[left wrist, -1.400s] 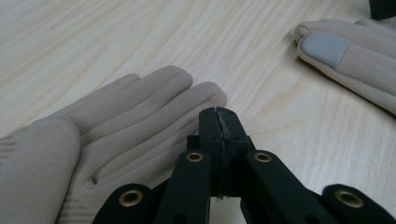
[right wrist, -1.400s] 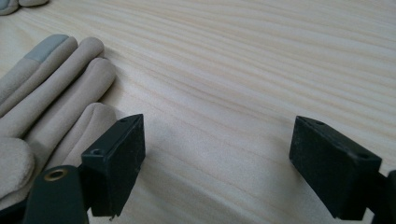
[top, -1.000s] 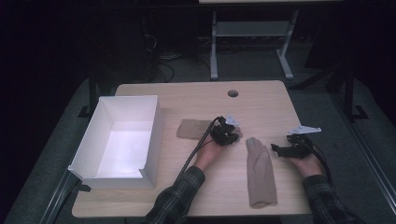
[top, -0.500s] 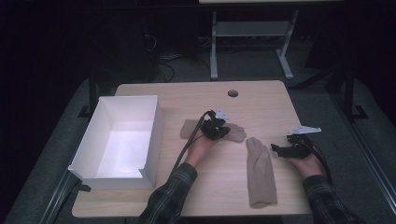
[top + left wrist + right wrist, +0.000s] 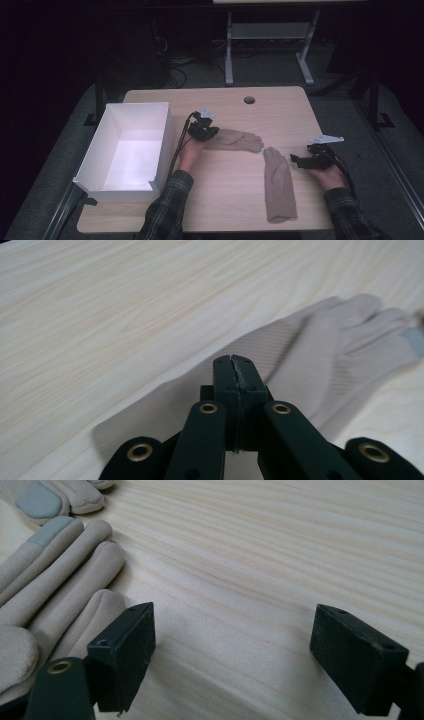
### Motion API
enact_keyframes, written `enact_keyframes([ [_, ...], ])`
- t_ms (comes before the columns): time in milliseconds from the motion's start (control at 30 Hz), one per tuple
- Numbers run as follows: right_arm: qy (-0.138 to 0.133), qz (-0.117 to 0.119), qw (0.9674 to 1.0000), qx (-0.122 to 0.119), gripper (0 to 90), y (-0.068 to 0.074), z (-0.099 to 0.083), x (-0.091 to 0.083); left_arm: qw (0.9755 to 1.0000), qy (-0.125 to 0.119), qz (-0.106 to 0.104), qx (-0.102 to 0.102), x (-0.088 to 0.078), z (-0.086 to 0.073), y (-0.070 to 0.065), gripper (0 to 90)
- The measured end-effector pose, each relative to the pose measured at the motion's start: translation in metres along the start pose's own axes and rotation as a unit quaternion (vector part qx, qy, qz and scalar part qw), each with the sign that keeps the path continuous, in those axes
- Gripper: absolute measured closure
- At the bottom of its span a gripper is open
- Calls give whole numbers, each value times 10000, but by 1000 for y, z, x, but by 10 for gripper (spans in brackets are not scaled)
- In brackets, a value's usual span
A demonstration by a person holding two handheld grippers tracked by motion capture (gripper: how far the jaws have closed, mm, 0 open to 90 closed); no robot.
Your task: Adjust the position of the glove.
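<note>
Two beige gloves lie on the wooden table (image 5: 225, 195). One glove (image 5: 240, 140) lies across the middle, fingers pointing right. My left gripper (image 5: 202, 131) is at its cuff end. In the left gripper view the jaws (image 5: 233, 362) are pressed together at the edge of this glove (image 5: 340, 345), with a thin pale sliver between them. The second glove (image 5: 278, 182) lies lengthwise, fingers pointing away. My right gripper (image 5: 296, 160) is open just right of its fingers, resting low over bare wood. In the right gripper view the left jaw touches this glove's fingers (image 5: 60, 570).
A white open box (image 5: 167, 135) stands at the table's left side, close to my left hand. A round hole (image 5: 249, 100) sits near the far edge. The first glove's grey fingertips (image 5: 55, 495) lie just beyond the second glove's.
My left gripper has moved left along the first glove, from its middle to its cuff end. The right gripper and the second glove have stayed put.
</note>
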State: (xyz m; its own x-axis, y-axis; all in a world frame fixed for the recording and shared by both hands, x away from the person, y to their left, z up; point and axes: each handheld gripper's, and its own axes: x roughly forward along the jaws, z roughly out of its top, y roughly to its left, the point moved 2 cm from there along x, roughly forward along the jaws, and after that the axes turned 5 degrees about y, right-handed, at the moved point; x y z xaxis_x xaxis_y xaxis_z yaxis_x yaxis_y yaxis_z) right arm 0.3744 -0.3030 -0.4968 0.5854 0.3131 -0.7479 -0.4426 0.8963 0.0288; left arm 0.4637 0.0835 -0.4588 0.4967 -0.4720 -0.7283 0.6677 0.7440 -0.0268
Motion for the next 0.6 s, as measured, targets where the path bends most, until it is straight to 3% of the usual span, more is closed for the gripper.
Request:
enact_keyframes([
  [167, 0, 2, 10000, -1, 178, 0, 0, 0, 9999, 94, 74, -95, 8, -4, 7, 894],
  [333, -3, 2, 10000, -3, 178, 0, 0, 0, 9991, 393, 127, -10, 18, -10, 7, 895],
  [500, 0, 3, 10000, -1, 178, 0, 0, 0, 9990, 412, 161, -8, 16, -14, 5, 895],
  [600, 3, 4, 10000, 2, 178, 0, 0, 0, 9988, 452, 133, -129, 12, -18, 2, 895],
])
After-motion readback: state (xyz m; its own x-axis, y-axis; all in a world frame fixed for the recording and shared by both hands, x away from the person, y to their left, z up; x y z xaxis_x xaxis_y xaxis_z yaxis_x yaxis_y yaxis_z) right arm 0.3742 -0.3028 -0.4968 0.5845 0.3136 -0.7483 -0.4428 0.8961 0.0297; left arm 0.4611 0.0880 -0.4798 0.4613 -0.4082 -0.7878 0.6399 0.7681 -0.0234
